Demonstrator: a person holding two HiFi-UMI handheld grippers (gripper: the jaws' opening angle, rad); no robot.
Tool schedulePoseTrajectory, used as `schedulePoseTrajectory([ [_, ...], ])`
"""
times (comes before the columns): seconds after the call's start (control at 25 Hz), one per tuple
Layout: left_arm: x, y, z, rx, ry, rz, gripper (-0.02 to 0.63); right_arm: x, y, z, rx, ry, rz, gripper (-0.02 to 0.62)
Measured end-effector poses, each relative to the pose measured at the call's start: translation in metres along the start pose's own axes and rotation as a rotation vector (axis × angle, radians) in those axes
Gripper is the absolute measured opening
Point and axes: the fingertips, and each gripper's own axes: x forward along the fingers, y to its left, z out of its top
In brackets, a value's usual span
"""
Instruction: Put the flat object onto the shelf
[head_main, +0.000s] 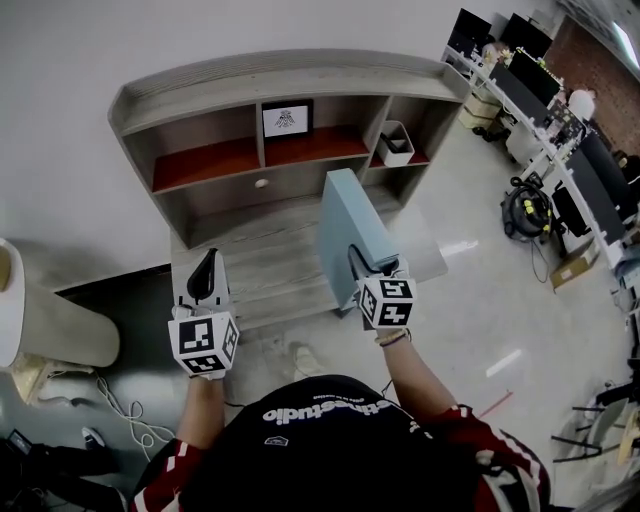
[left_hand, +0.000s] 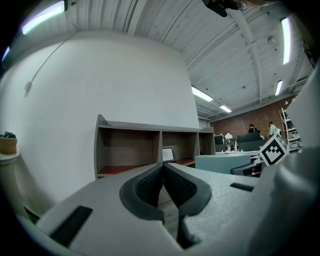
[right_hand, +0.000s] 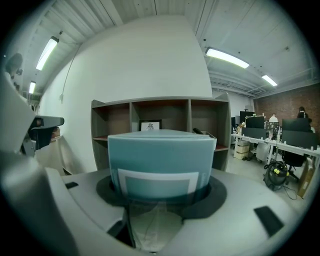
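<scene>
— State of tools?
— Left gripper clenched, empty. Right gripper clamps the smooth pale-blue flat object, upright on edge.
— Location?
— Held in front of the grey wood-grain shelf.

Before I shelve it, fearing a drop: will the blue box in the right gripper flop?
Probably stiff: the blue box stands straight from the right gripper, no sag. Likely light: one edge grip carries it. Thin, so may tip upright.
</scene>
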Motion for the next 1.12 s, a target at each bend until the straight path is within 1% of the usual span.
schedulePoseTrajectory([
  [0.16, 0.016, -0.005, -0.003, 0.016, 0.01, -0.01, 0.006, 0.022, -0.005, -0.01, 0.008, 0.015, -0.001, 0.273],
  [0.4, 0.036, -0.005, -0.016, 0.0, 0.045, -0.007, 0.006, 0.05, -0.009, -0.021, 0.002, 0.036, 0.005, 0.273],
  [0.56, 0.047, -0.001, -0.016, -0.012, 0.051, -0.002, 0.006, 0.066, -0.012, -0.026, 0.003, 0.049, 0.006, 0.273],
  [0.88, 0.063, 0.004, -0.02, 0.003, 0.07, 0.01, 0.006, 0.093, -0.013, -0.039, 0.017, 0.067, 0.023, 0.273],
  [1.12, 0.074, 0.005, -0.022, -0.003, 0.082, 0.013, 0.006, 0.111, -0.013, -0.043, 0.013, 0.069, 0.031, 0.273],
])
